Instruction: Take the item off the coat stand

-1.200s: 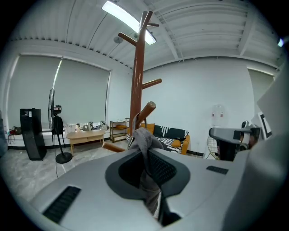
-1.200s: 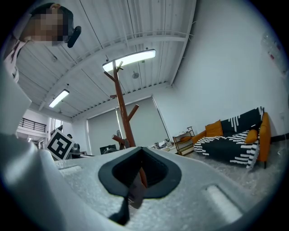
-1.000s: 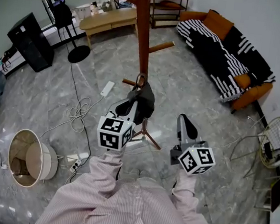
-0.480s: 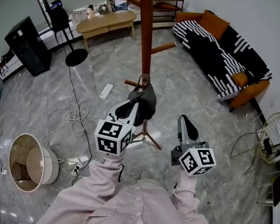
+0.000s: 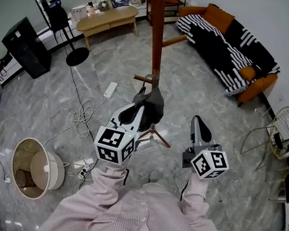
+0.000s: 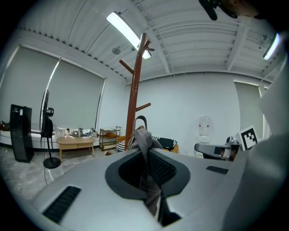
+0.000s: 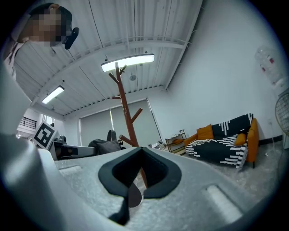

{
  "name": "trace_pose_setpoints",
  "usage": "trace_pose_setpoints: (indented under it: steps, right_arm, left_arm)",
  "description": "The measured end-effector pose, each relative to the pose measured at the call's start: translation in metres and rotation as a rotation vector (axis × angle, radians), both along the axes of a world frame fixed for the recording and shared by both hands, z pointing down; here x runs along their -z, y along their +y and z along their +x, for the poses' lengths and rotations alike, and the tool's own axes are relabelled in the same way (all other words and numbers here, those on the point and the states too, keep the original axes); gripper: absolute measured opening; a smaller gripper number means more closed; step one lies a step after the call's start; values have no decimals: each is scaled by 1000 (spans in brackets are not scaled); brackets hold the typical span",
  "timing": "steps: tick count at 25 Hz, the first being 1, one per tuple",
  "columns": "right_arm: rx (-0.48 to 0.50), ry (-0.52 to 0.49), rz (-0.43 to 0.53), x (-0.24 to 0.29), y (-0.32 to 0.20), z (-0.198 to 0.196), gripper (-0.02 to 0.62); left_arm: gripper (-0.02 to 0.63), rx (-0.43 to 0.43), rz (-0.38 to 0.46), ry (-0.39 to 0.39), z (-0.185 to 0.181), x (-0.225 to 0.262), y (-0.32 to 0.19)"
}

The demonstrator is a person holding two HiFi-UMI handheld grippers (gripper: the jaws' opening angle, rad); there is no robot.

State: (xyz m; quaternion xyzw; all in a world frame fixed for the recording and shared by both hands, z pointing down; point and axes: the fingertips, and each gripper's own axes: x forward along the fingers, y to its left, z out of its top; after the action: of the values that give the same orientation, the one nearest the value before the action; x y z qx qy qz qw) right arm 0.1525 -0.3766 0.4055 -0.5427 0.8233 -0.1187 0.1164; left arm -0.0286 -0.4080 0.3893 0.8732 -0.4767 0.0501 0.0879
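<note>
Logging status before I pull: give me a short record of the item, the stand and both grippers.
item: grey fabric item, its loop apparently over a low peg
stand: coat stand, upright on the floor
left gripper: shut on the grey fabric item
right gripper: shut, nothing between the jaws, apart from the stand
task state: item not yet off

Pink-striped shirt [image 5: 137, 216], grey left tongs [image 5: 144, 98], grey right tongs [image 5: 198, 120], black-and-white marker cubes [image 5: 112, 144]

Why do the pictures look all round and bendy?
Head view: the wide lens bulges the floor, and the coat stand leans. Left gripper view: black rounded corners; the ceiling light glares white. Right gripper view: black corners too; the ceiling lines curve.
</note>
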Motion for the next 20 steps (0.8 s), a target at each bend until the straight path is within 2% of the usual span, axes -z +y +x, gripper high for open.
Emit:
trace_pose_setpoints:
  steps: [9,20]
  right_arm:
    - [-13,30,16,3,16,-6,5]
    - [25,69,28,5,19,-1,5]
  left_arm:
    - [17,-28,54,44,-22,2,26]
    - [17,7,73,65,-41,-11,43]
